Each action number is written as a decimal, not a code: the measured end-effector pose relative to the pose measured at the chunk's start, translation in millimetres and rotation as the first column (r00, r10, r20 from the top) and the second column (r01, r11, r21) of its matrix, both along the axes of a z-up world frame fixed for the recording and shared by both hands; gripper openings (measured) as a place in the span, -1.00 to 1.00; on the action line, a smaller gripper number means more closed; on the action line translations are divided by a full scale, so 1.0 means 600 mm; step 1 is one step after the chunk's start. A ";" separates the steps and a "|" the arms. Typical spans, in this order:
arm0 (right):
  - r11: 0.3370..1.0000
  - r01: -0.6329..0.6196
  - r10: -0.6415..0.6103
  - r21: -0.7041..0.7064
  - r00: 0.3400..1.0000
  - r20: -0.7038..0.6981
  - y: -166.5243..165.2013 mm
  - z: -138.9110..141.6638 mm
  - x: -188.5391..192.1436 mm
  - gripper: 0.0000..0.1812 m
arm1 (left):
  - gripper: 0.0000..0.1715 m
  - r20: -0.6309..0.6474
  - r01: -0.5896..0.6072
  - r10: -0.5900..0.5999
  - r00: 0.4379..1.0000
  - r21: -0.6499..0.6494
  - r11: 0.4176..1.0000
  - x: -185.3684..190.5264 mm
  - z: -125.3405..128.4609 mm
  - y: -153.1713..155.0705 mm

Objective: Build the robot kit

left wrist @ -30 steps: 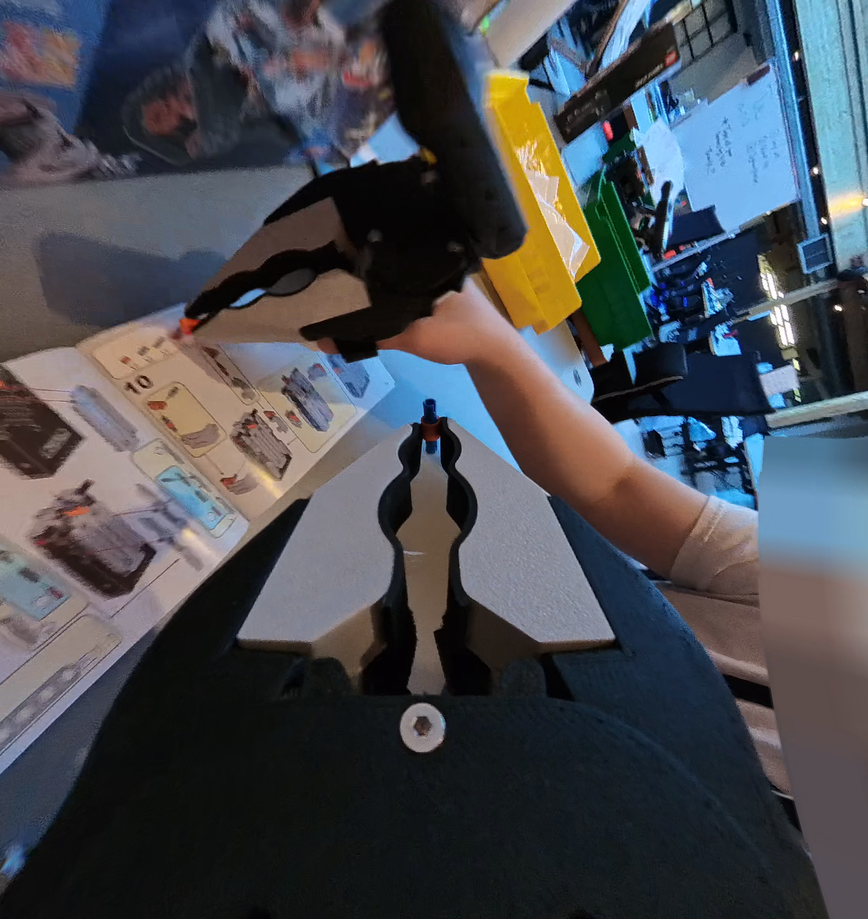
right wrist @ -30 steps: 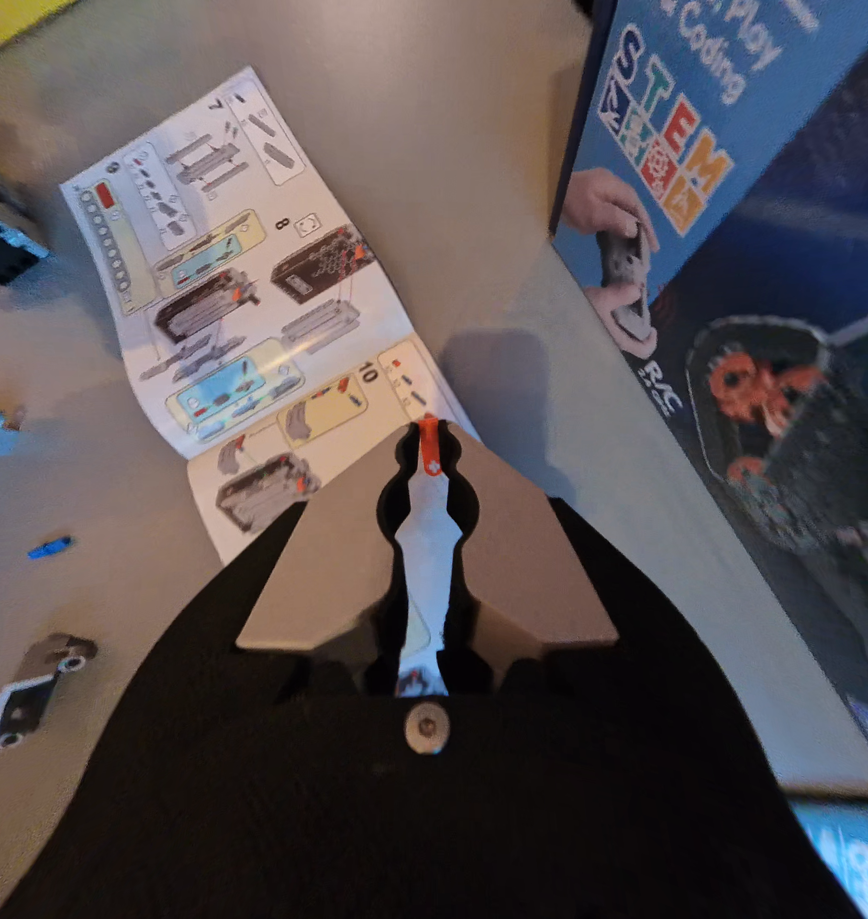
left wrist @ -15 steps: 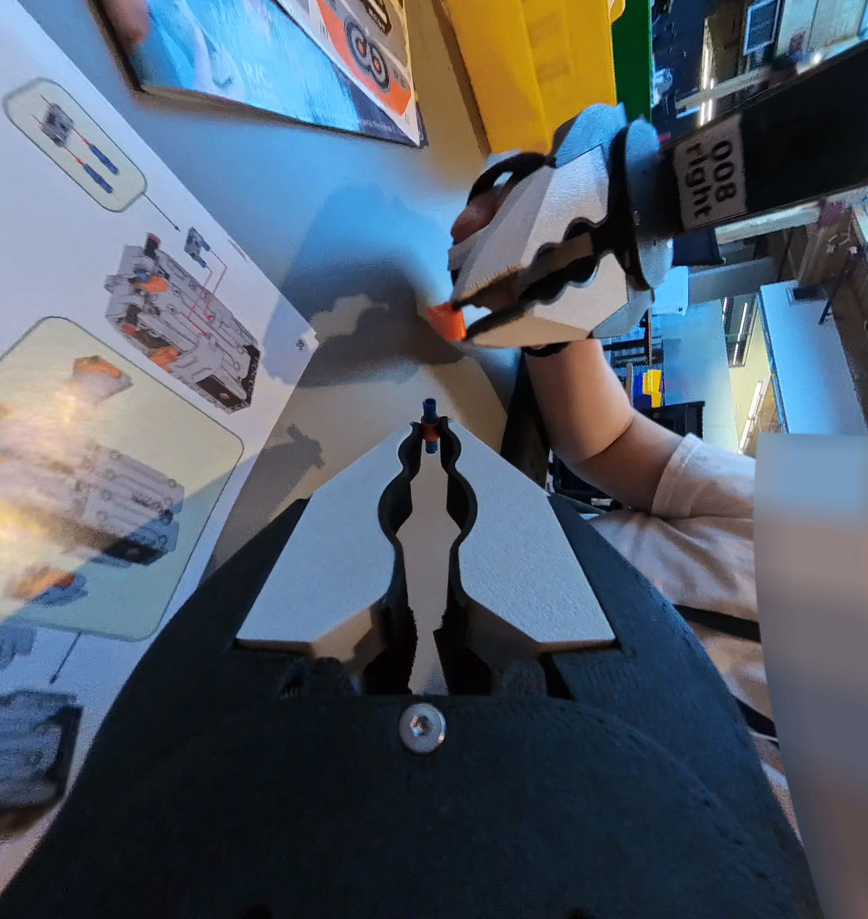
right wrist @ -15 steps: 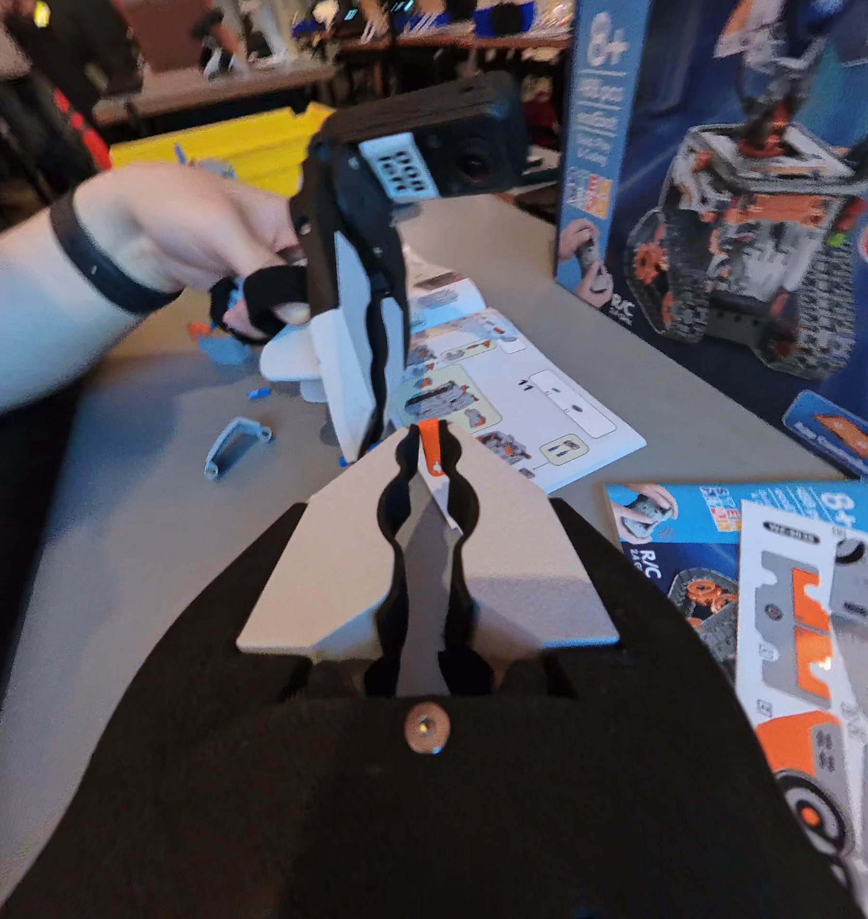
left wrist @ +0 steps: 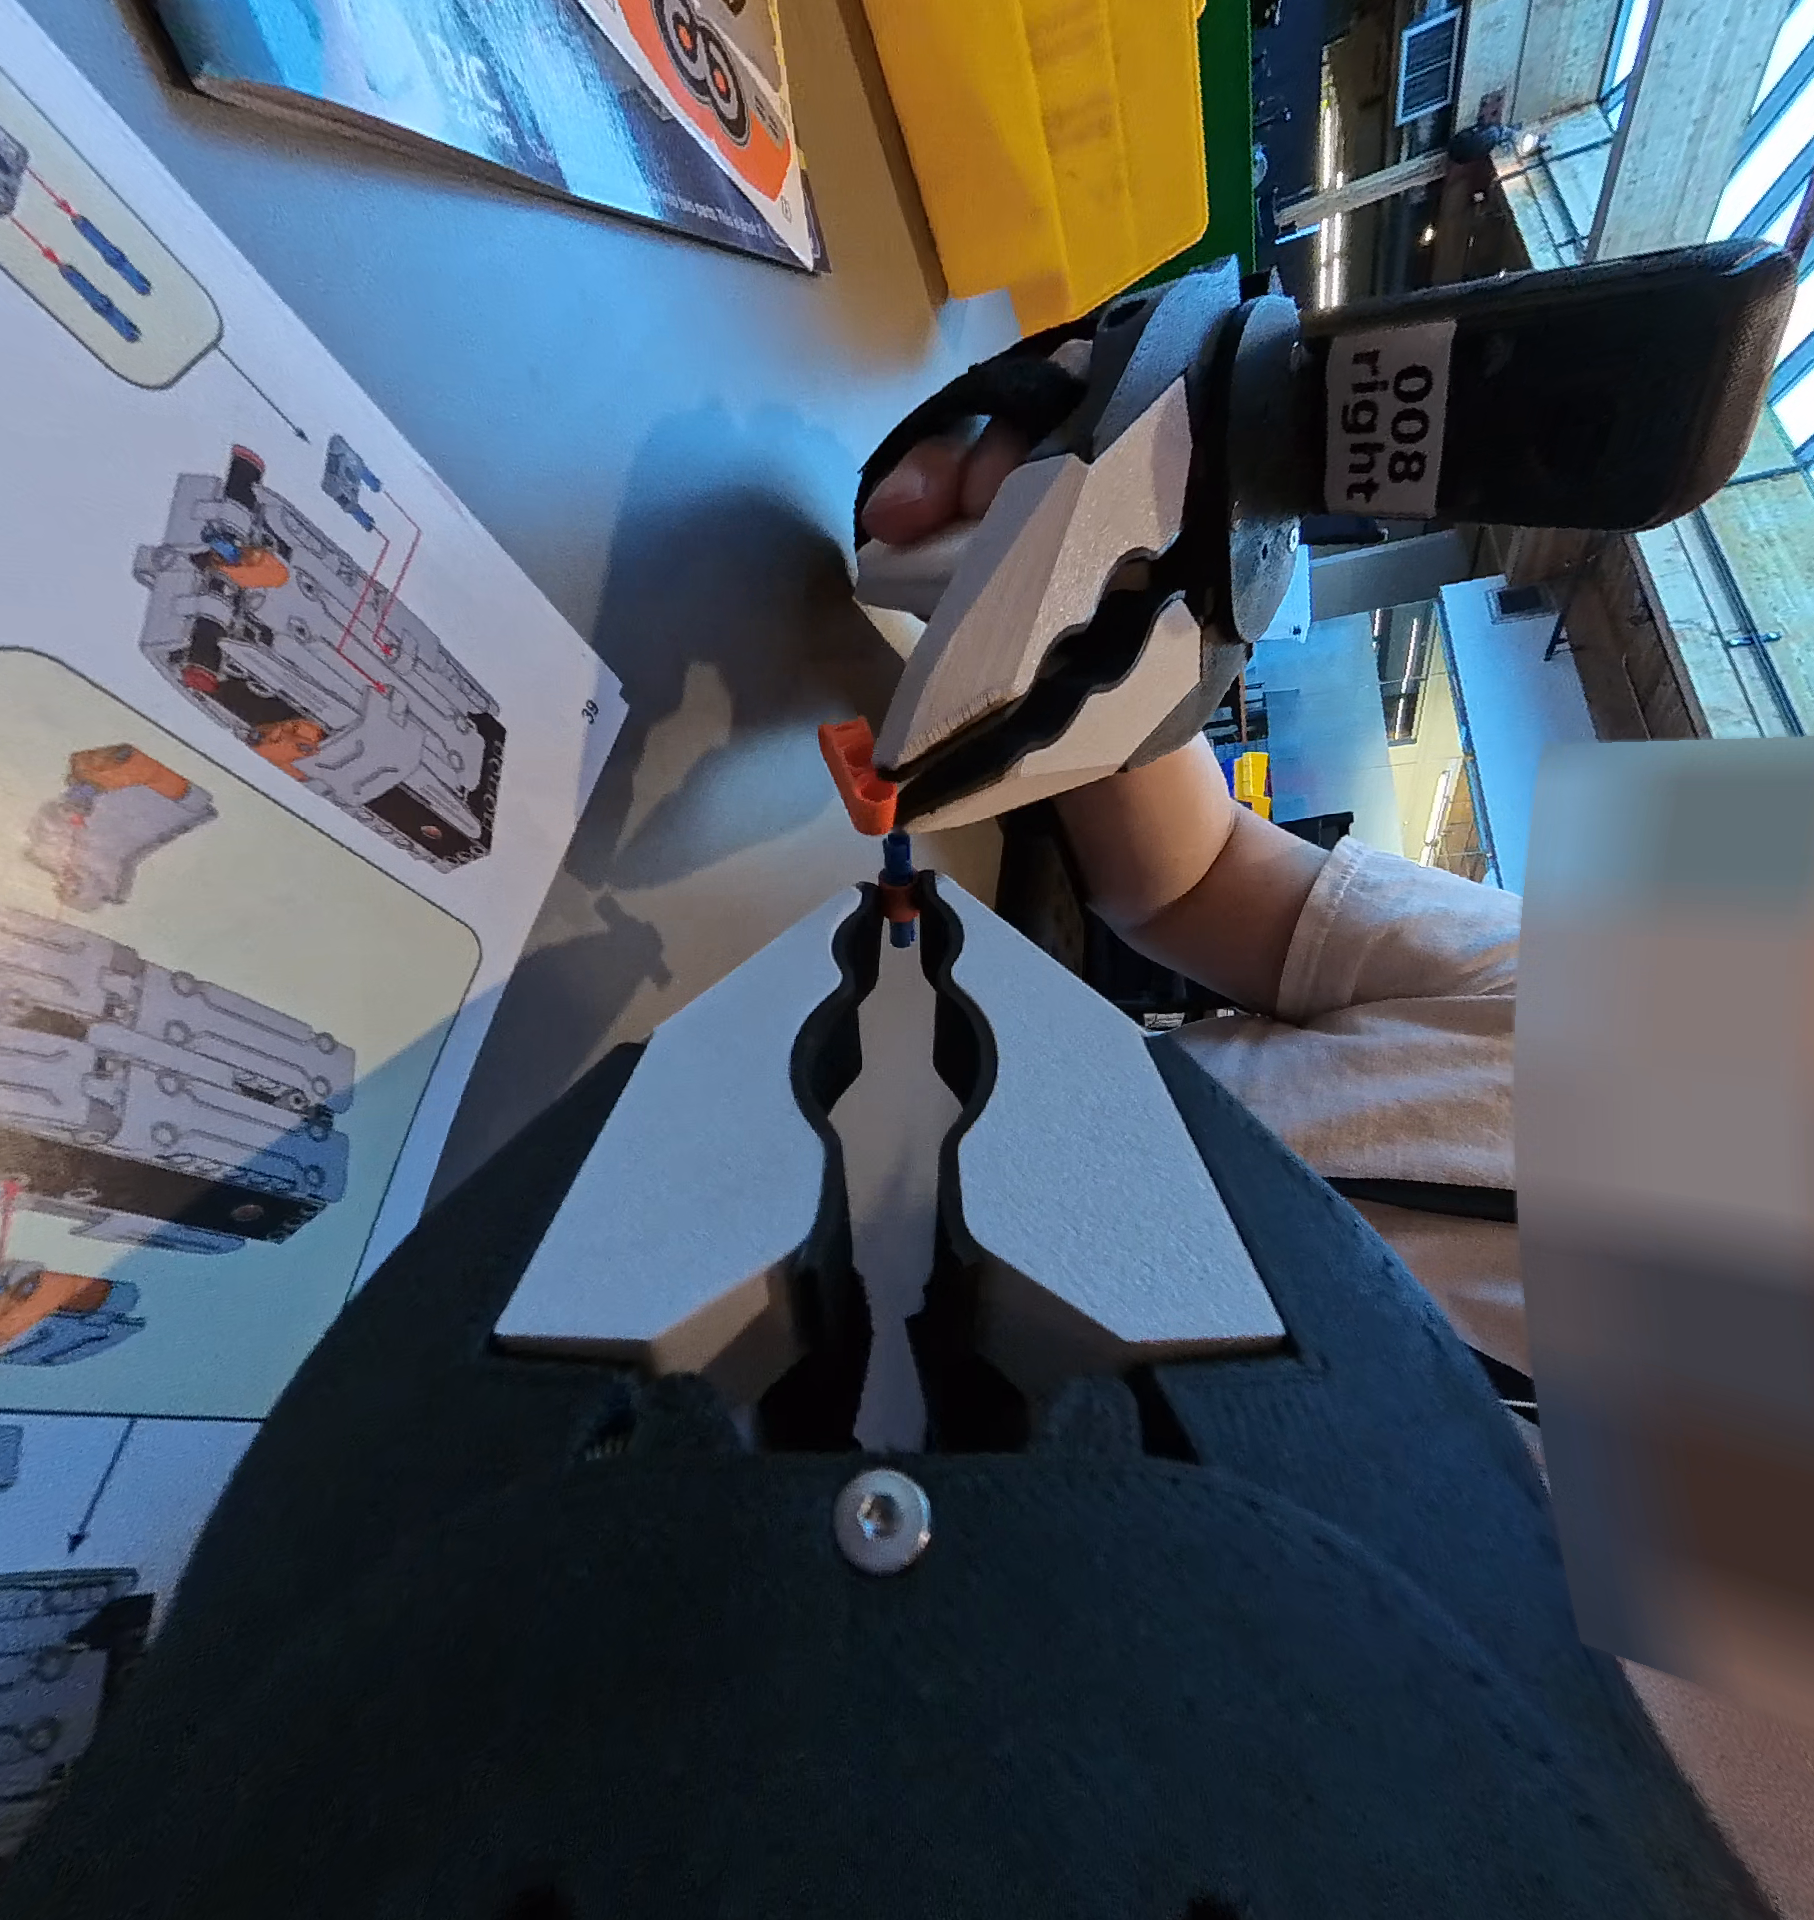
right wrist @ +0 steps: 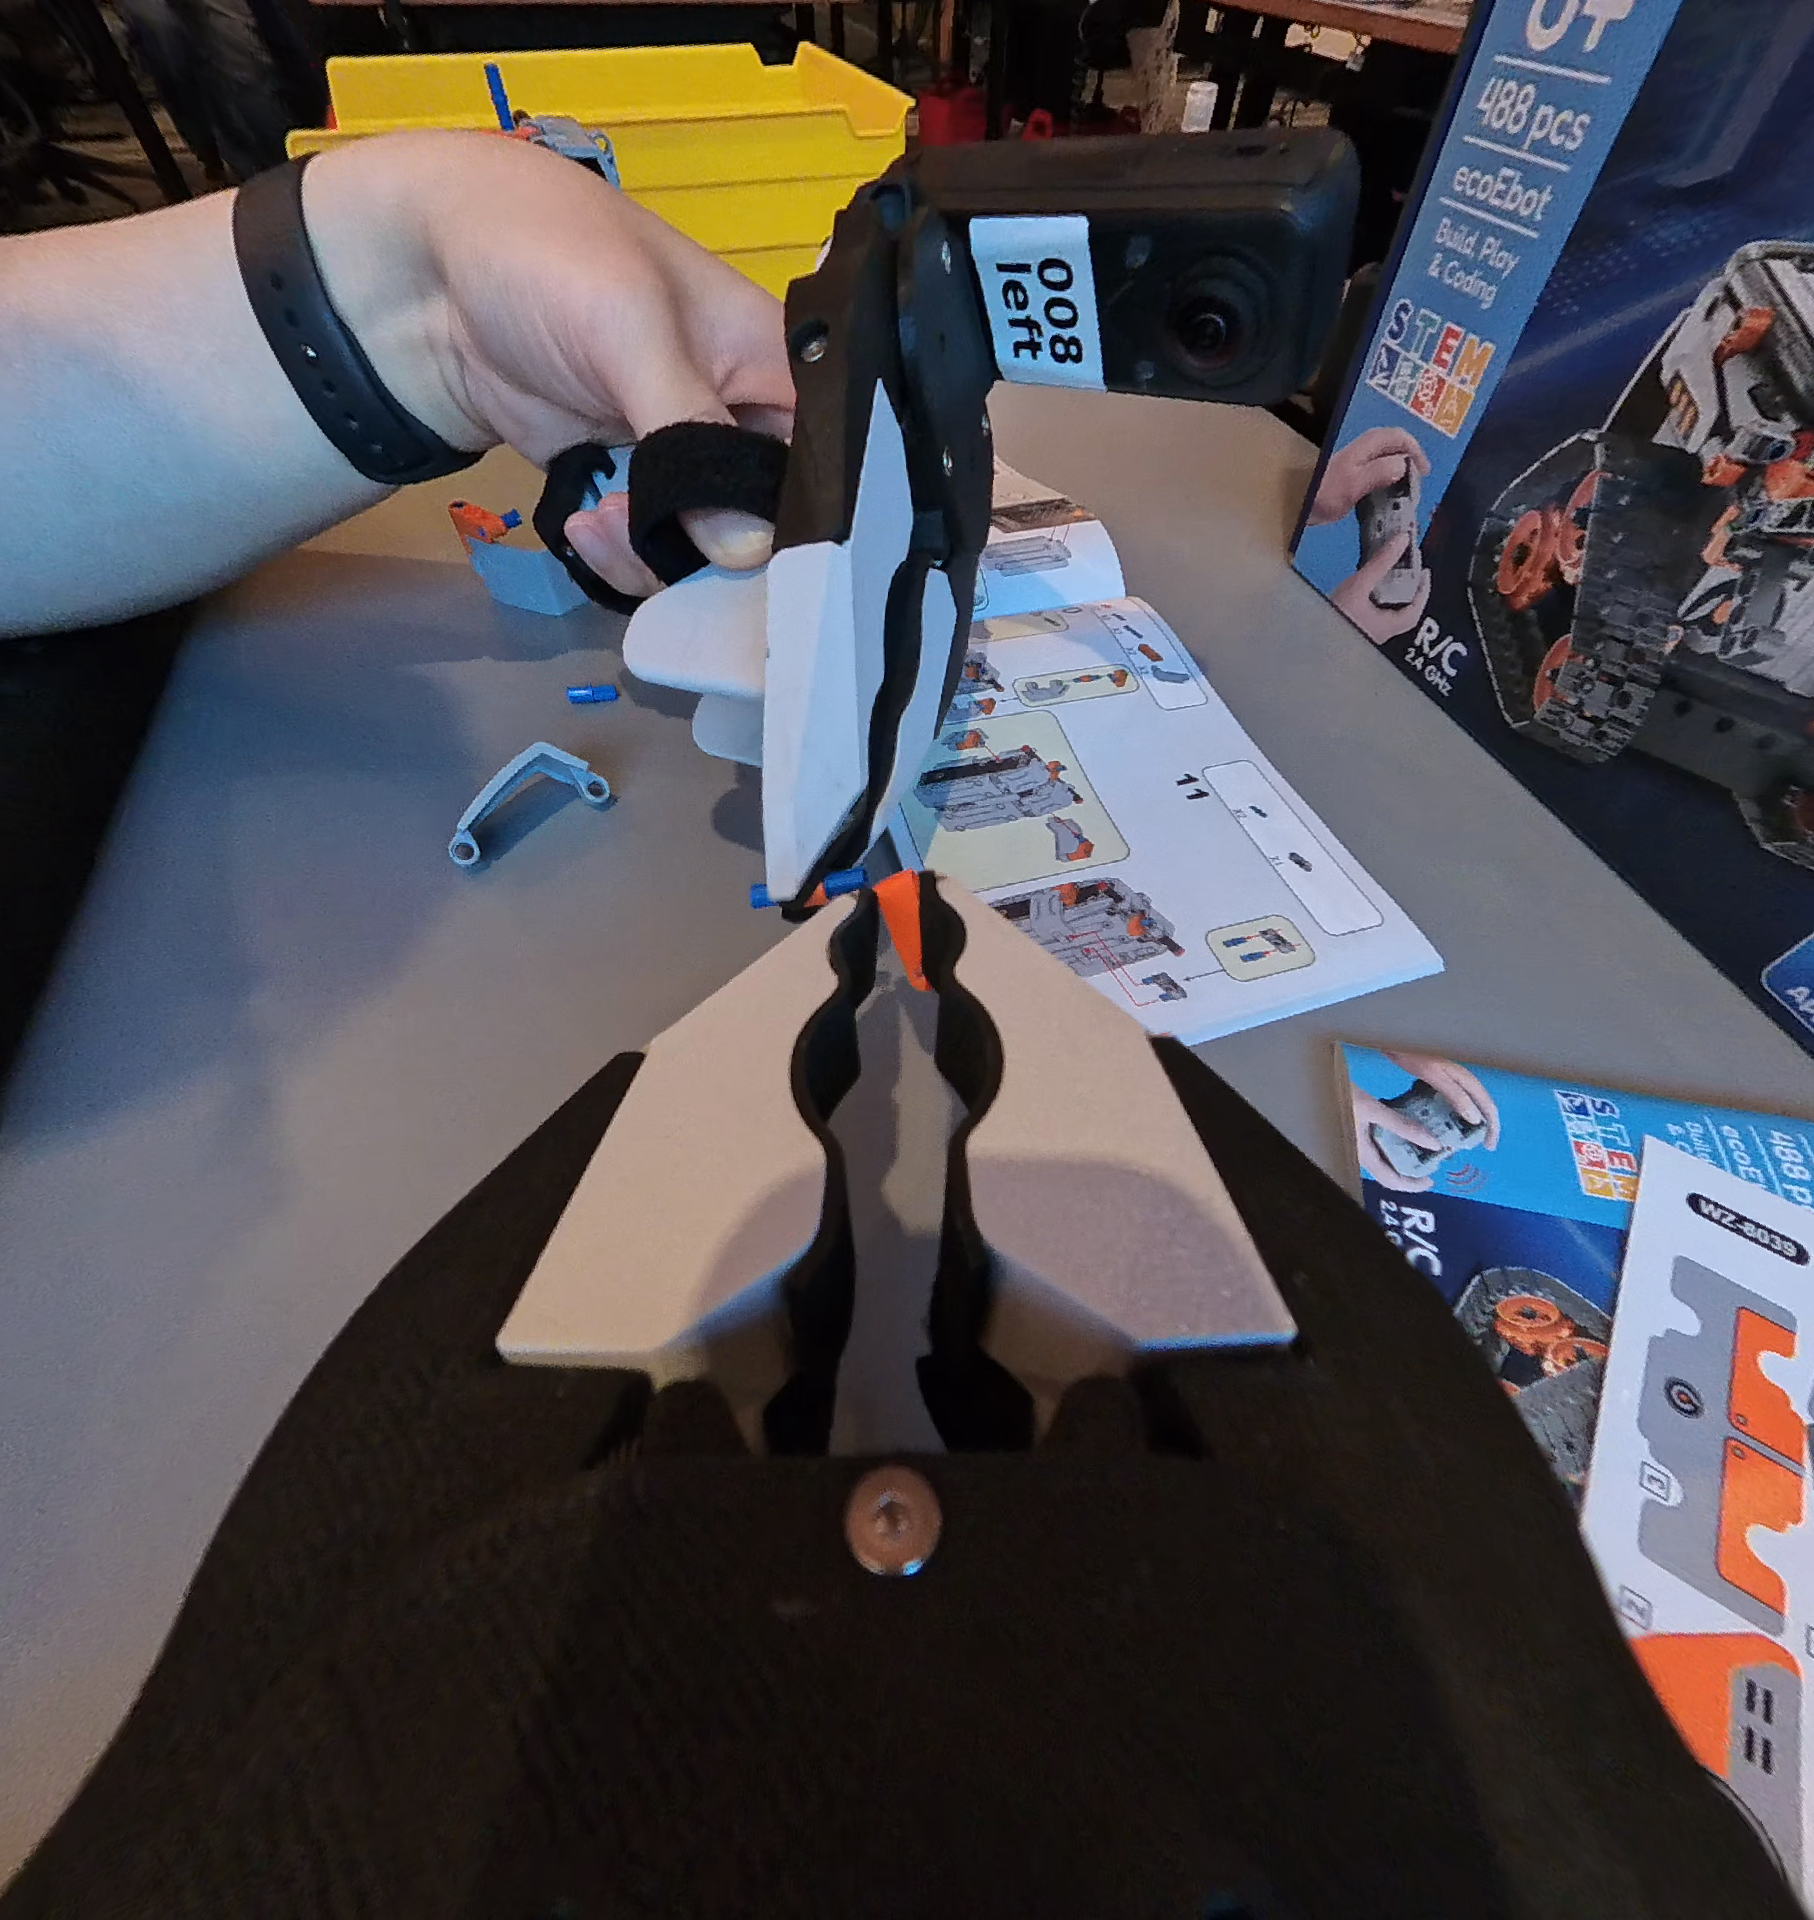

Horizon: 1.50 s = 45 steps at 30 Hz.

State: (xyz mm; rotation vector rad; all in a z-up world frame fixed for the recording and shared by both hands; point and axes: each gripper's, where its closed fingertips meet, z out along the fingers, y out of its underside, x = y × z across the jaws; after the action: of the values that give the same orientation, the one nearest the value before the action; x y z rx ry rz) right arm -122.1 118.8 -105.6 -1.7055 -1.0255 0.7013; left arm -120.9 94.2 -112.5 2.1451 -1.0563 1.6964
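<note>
My left gripper (left wrist: 895, 902) is shut on a small blue pin with an orange collar (left wrist: 897, 900); the pin's free end points at the orange connector piece (left wrist: 853, 777) held by the right gripper (left wrist: 887, 779). My right gripper (right wrist: 895, 896) is shut on that orange piece (right wrist: 903, 925). In the right wrist view the left gripper (right wrist: 809, 896) comes down from above, with the blue pin (right wrist: 838, 885) sticking out sideways, its tip touching or almost touching the orange piece. Both hold their parts above the grey table (right wrist: 259, 1039).
An open instruction booklet (right wrist: 1142, 810) lies under the grippers. A grey curved part (right wrist: 524, 795), a loose blue pin (right wrist: 591, 693) and a small grey-orange assembly (right wrist: 508, 551) lie at the left. A yellow bin (right wrist: 674, 135) stands behind. The toy's box (right wrist: 1609, 468), a leaflet and a sticker sheet (right wrist: 1734, 1403) are at the right. Left and right tips are no more than a few centimetres apart.
The two grippers have come together: the right one with the orange piece moved down to the blue pin's tip. A second ago it was over the booklet, far from the left one.
</note>
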 end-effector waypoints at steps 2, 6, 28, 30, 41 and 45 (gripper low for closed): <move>1.000 0.008 -0.008 -0.010 1.000 -0.004 0.001 -0.001 0.000 -0.92 | -0.94 -0.003 0.000 0.000 1.000 0.004 1.000 0.000 -0.001 0.000; 1.000 0.007 -0.008 -0.030 0.999 -0.049 0.001 0.006 -0.001 -0.93 | -0.94 -0.003 -0.005 0.005 1.000 0.005 1.000 0.000 0.001 0.001; 0.996 -0.080 0.076 -0.050 0.994 -0.078 -0.018 0.004 -0.012 -1.00 | -0.94 -0.035 0.037 -0.036 0.999 0.038 0.999 -0.008 -0.009 -0.005; 0.995 -0.086 0.081 -0.057 0.994 -0.080 -0.020 0.003 -0.013 -0.99 | -0.94 -0.040 0.050 -0.048 0.998 0.049 0.998 -0.008 -0.010 -0.008; 0.988 -0.122 0.113 -0.095 0.989 -0.093 -0.029 0.001 -0.016 -0.90 | -0.94 -0.046 0.072 -0.070 0.996 0.056 0.996 -0.010 -0.010 -0.015; 0.988 -0.128 0.119 -0.092 0.989 -0.090 -0.031 0.001 -0.016 -0.89 | -0.94 -0.045 0.080 -0.077 0.996 0.055 0.995 -0.010 -0.009 -0.018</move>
State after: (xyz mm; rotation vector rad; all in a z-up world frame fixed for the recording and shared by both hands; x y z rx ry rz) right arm -131.9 100.2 -105.0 -1.6908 -1.0592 0.9091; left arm -126.8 83.7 -118.2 2.1342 -1.1740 1.5967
